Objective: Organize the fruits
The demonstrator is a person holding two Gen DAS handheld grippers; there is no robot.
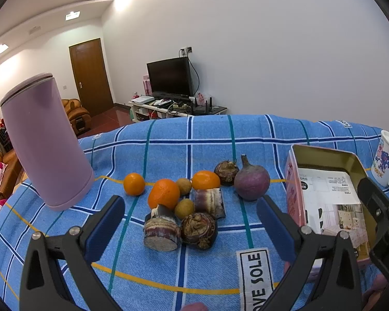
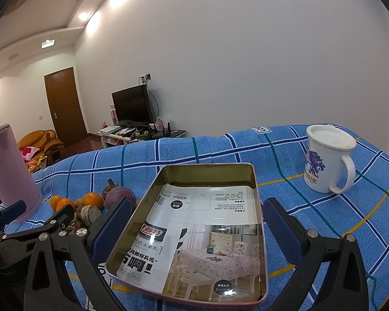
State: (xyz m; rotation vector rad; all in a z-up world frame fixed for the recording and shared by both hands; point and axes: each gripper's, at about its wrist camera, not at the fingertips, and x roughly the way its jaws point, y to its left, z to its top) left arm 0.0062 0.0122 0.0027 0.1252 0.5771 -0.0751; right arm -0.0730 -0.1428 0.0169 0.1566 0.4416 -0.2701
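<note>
The left gripper is spread wide, holding nothing, over the fruit pile of oranges, longans, cane pieces and dark bulbs mid-tabletop. The right gripper gapes equally wide, empty, straddling the open tin tray beside the pile. A purple flask stands toward the left edge, a white mug toward the right edge.

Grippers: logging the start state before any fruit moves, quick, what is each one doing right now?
Left gripper: open, holding nothing, fingers either side of the fruit pile.
Right gripper: open, holding nothing, fingers straddling the metal tin.
</note>
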